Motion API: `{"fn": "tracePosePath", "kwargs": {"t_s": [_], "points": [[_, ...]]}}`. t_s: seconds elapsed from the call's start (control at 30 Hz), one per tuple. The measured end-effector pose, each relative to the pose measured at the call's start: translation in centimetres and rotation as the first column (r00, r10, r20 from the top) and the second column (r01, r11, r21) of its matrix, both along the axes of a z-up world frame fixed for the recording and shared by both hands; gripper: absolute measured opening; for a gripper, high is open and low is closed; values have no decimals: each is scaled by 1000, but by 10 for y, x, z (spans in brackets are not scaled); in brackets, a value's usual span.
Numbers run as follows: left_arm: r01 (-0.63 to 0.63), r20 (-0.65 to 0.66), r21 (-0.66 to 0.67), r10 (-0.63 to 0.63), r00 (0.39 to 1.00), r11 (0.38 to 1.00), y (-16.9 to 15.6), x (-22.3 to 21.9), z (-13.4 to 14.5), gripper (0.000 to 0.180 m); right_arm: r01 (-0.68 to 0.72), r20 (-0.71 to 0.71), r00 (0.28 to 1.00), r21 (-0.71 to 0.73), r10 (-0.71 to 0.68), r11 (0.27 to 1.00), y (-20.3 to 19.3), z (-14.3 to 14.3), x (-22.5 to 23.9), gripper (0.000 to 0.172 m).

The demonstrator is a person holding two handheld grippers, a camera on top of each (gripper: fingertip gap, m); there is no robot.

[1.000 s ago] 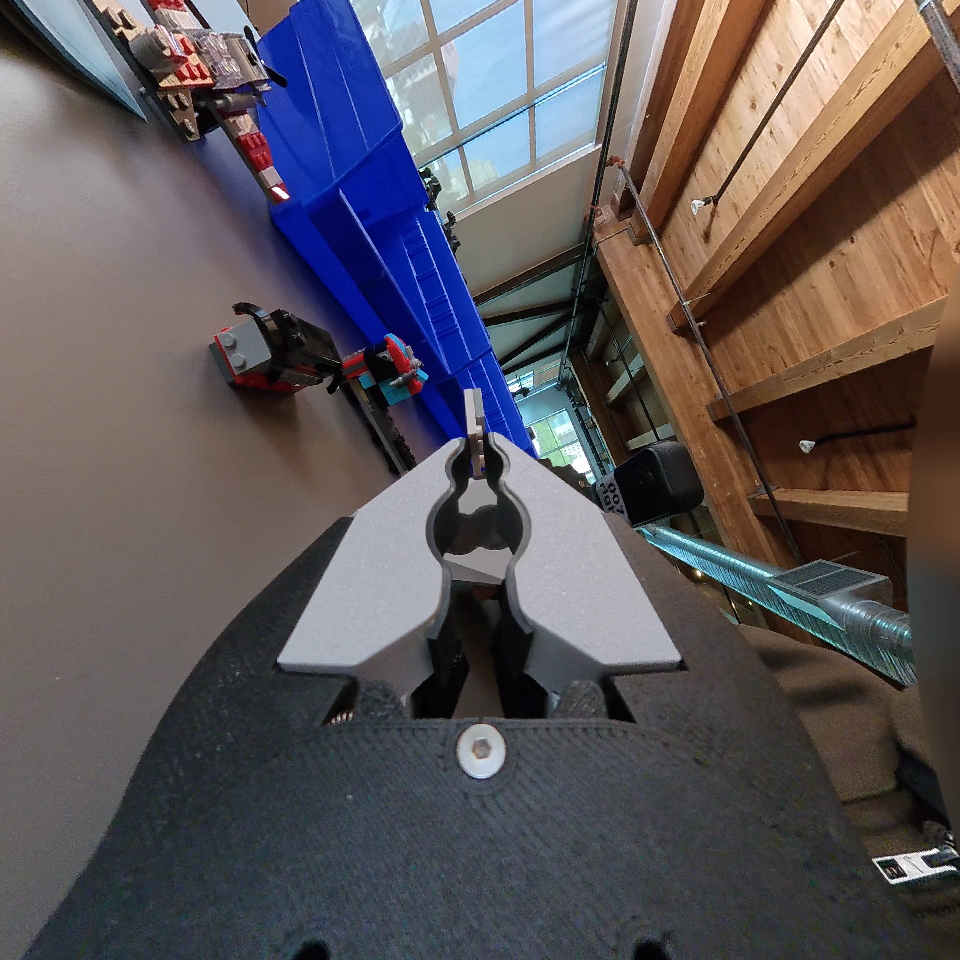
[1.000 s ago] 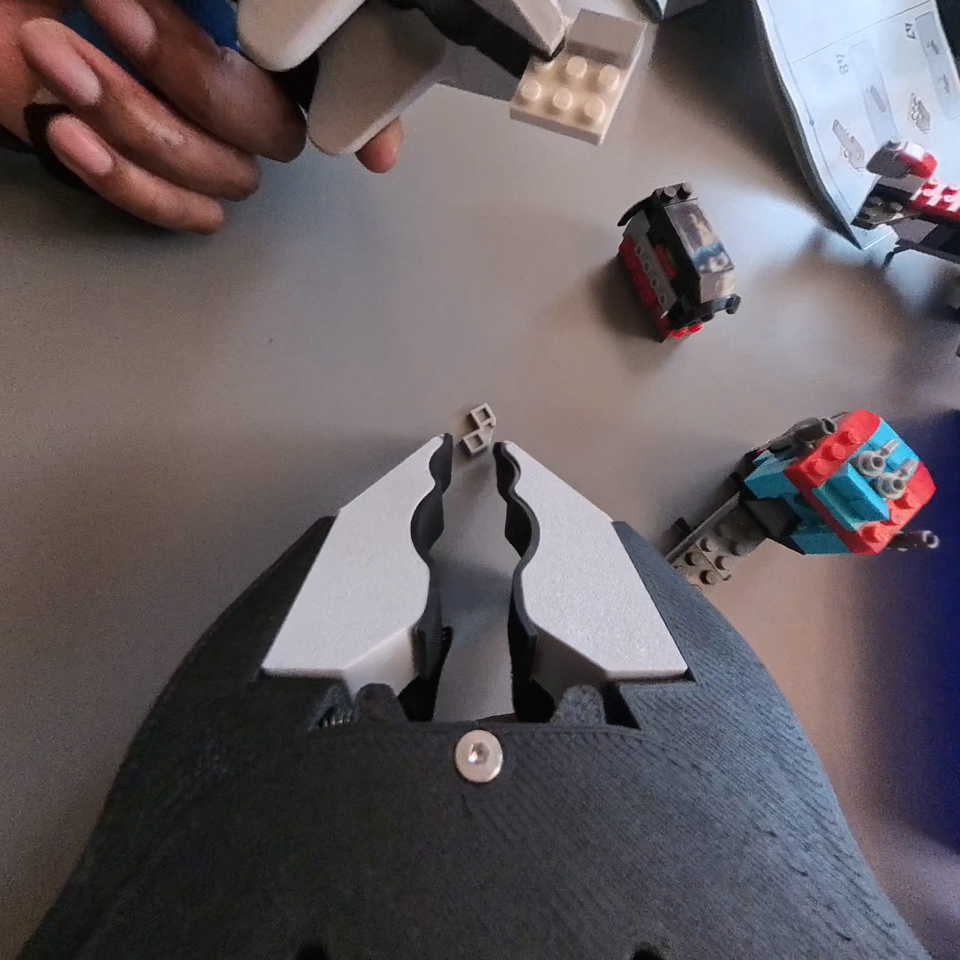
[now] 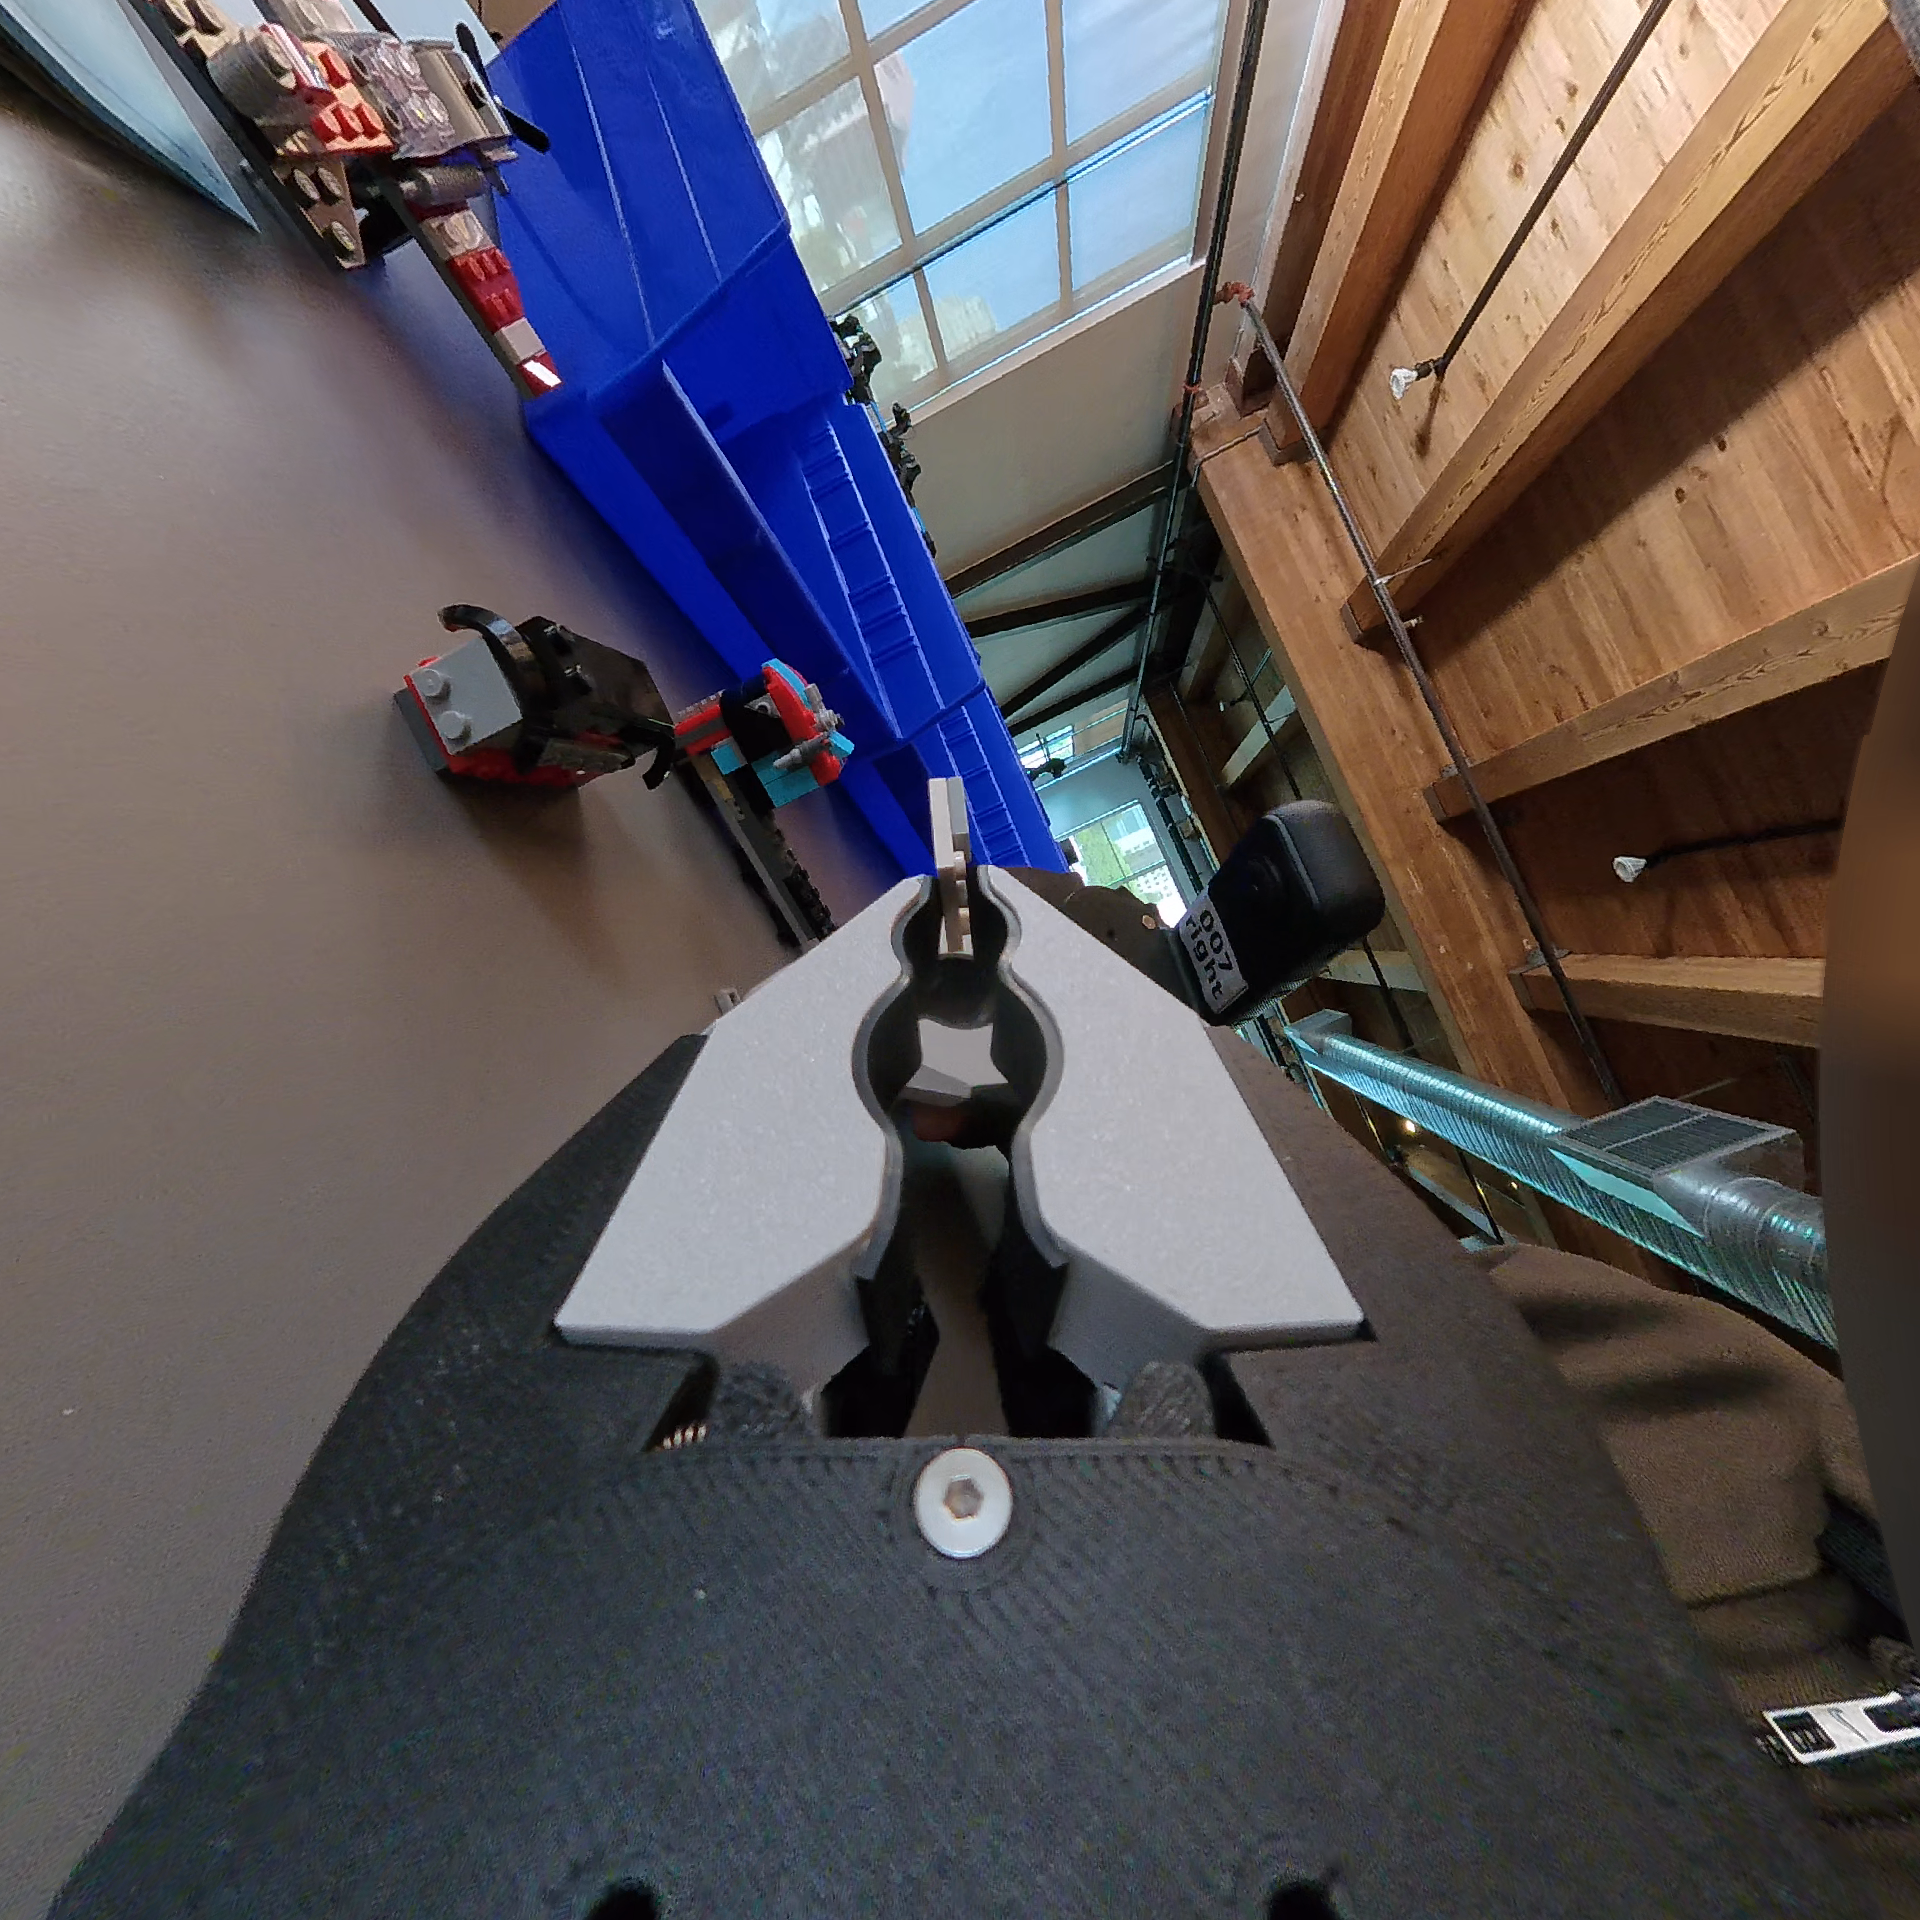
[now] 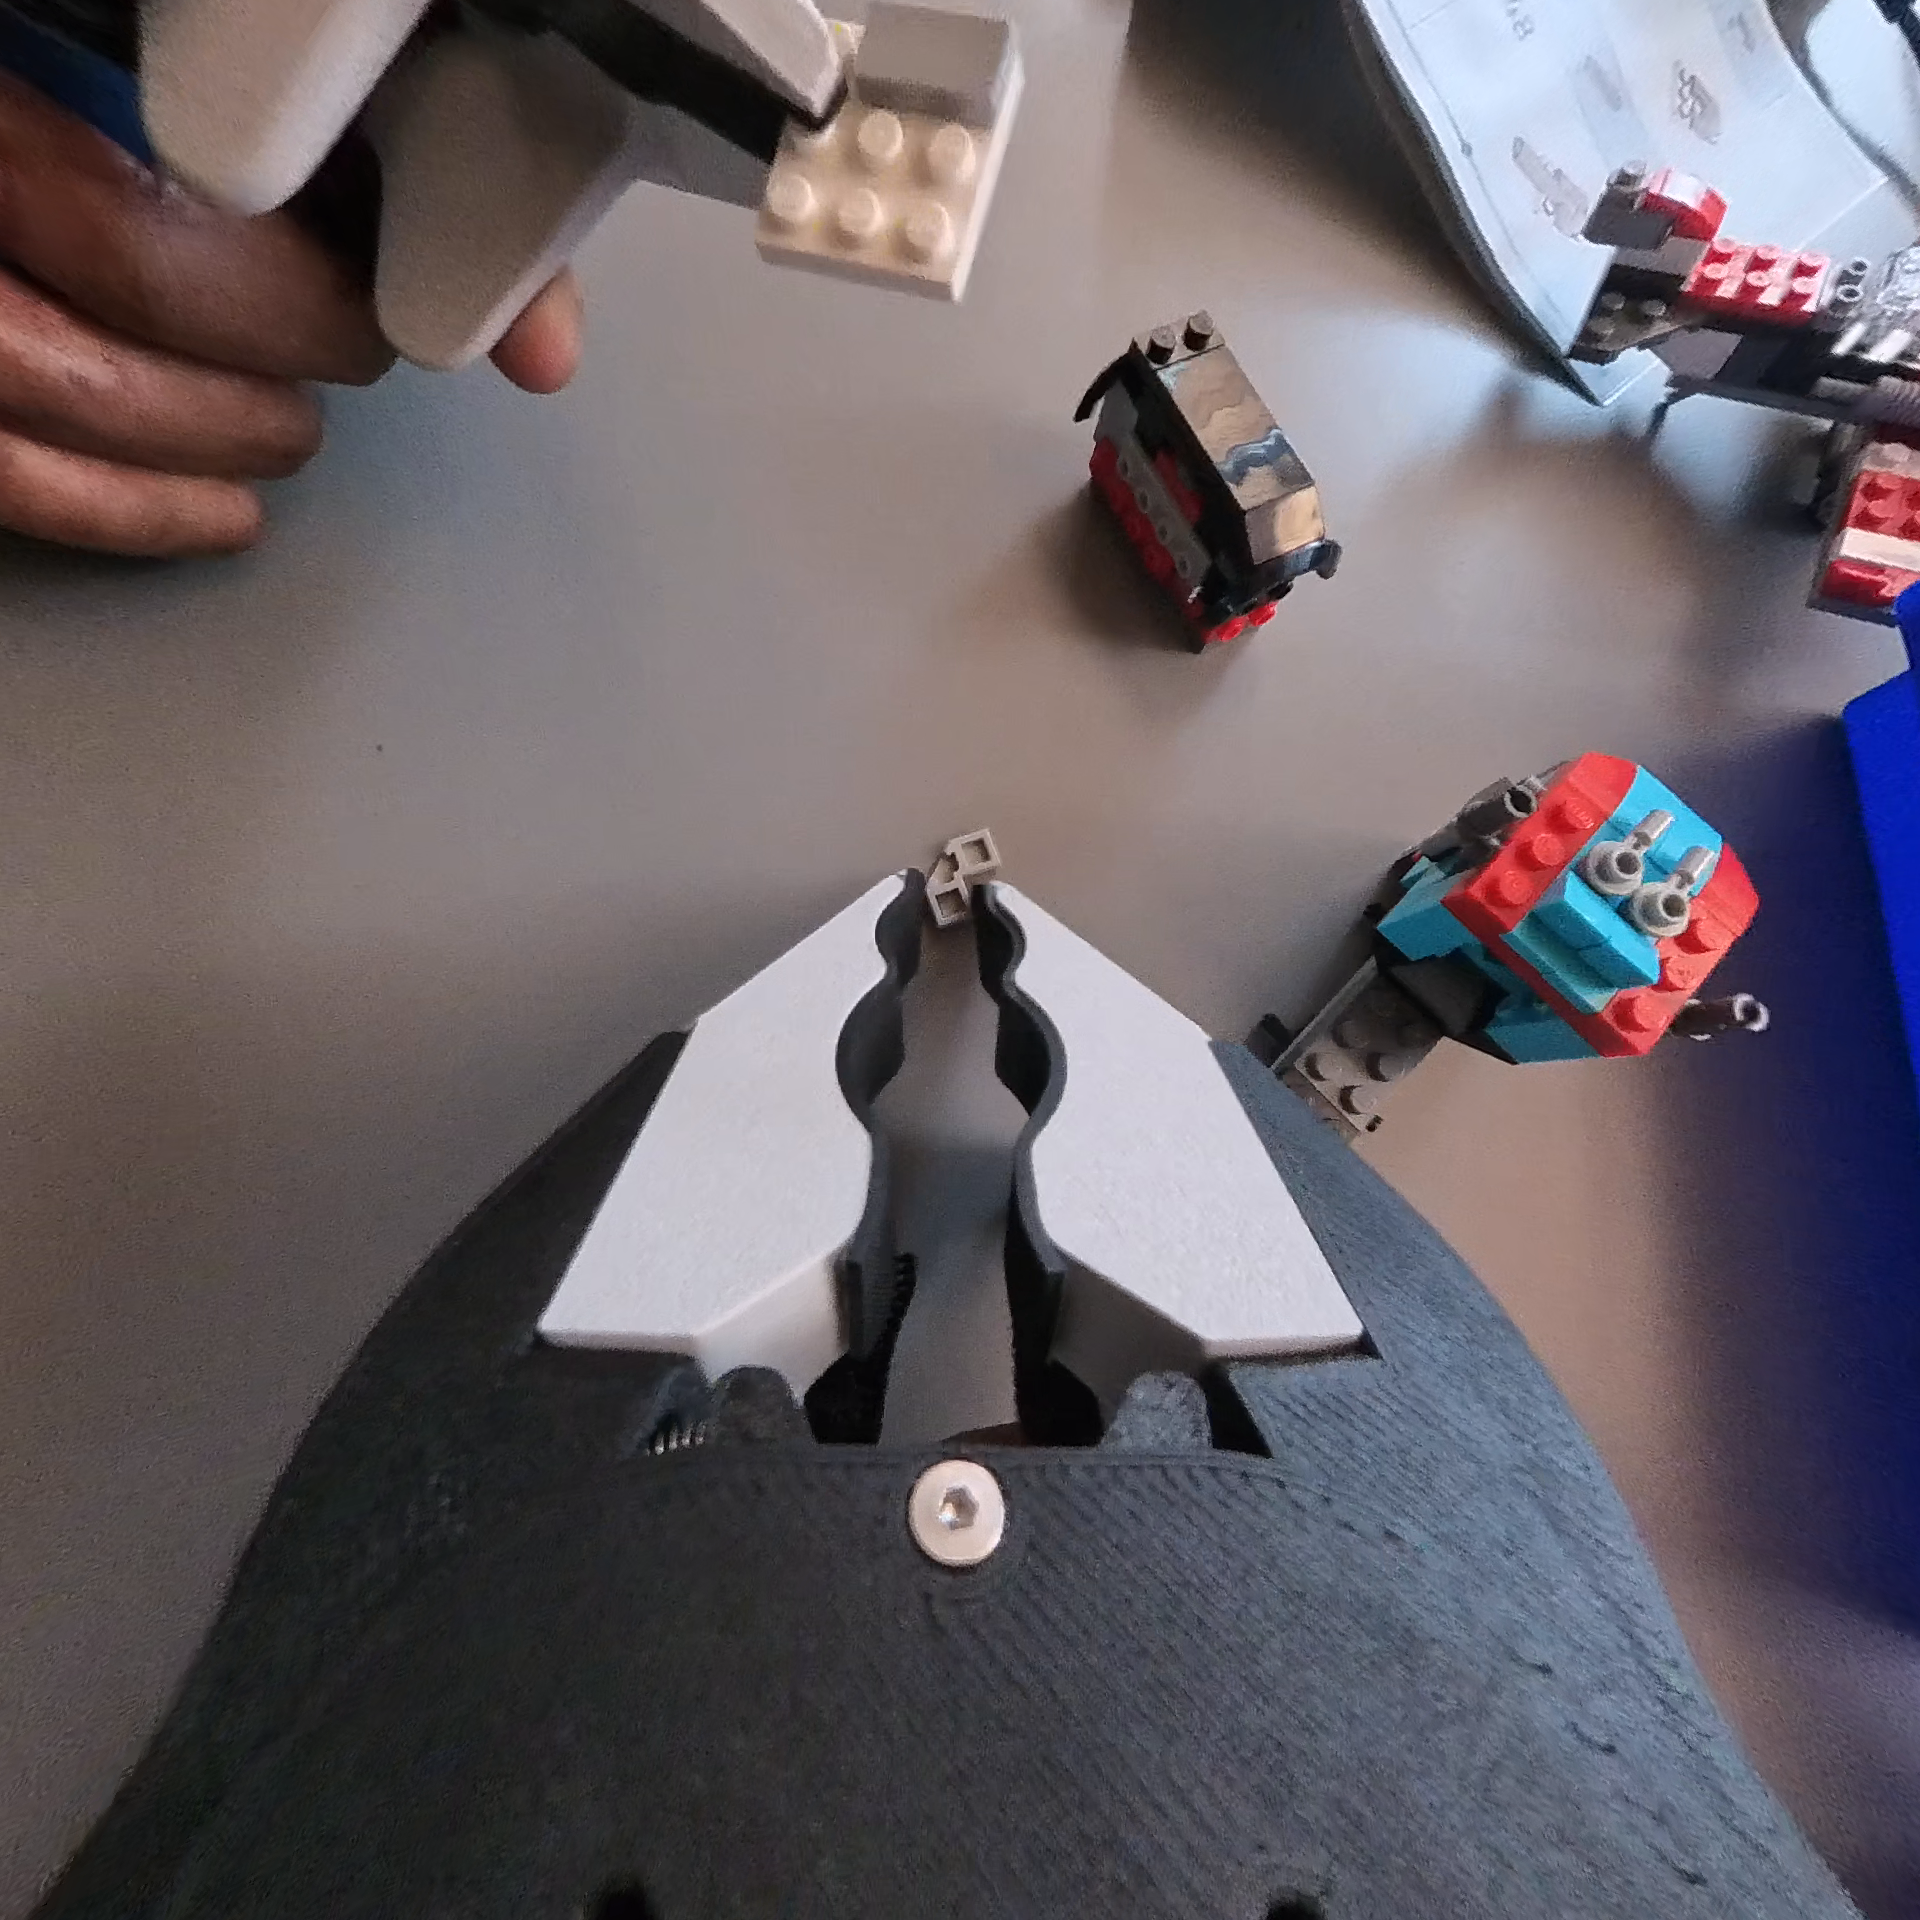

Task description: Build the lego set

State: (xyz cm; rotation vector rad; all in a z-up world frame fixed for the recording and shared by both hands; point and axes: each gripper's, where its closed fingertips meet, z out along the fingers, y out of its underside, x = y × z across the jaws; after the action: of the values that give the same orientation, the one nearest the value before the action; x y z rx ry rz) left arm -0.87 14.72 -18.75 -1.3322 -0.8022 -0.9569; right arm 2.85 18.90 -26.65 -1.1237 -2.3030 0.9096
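My left gripper (image 3: 951, 896) is shut on a thin light tan studded plate (image 3: 948, 831), seen edge-on. In the right wrist view that plate (image 4: 883, 197) juts from the left gripper at the top, with a grey block (image 4: 935, 57) on it, held above the grey table (image 4: 623, 675). My right gripper (image 4: 951, 906) is down at the table with a tiny grey angled brick piece (image 4: 961, 878) between its fingertips. The right pad (image 4: 987, 914) touches the piece and a sliver of gap shows on the left, so the jaws stand narrowly open.
A black and red brick build (image 4: 1205, 488) and a red and teal build (image 4: 1579, 914) lie to the right. A larger build (image 4: 1766, 301) rests on a booklet (image 4: 1610, 135). Blue bins (image 3: 675, 312) line the far edge. A hand (image 4: 135, 343) holds the left gripper. My hands' fingertips stand some 10 cm from each other. The larger build (image 4: 1766, 301) is about 20 cm from both grippers' fingertips.
My right gripper's jaws have narrowed and moved forward, so the tiny grey piece now sits between the tips. The left gripper with its plate has barely shifted.
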Motion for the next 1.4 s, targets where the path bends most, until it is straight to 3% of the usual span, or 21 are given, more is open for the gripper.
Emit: {"fn": "tracePosePath", "kwargs": {"t_s": [0.2, 0.27, 0.67, 0.9, 1.17, 1.4], "points": [[-1, -4, -1, 1, 1000, 1000, 0, 0, 0, 5, -142, -169, 981, -271, 98, 952, -16, 47, 7, 12], [-3, -3, 0, 3, 1000, 1000, 0, 0, 0, 5, -136, -174, 981, -304, 85, 943, -11, 52, 6, 24], [0, 10, 10, 0, 1000, 1000, -1, -1, 1, 5, -125, -82, 990, -193, 110, 973, 10, 37, 14, 27], [3, 11, 9, -3, 1000, 1000, -1, 0, 1, 5, -32, 5, 999, -110, 33, 993, 31, 16, 11, 26], [3, 9, 11, -3, 1000, 1000, -1, 0, 1, 5, -17, 29, 999, -13, 18, 1000, 33, 0, 10, 26], [1, 6, 11, -1, 1000, 1000, -1, 0, 1, 5, -65, 26, 998, -12, 65, 998, 24, -1, 13, 12]]}}
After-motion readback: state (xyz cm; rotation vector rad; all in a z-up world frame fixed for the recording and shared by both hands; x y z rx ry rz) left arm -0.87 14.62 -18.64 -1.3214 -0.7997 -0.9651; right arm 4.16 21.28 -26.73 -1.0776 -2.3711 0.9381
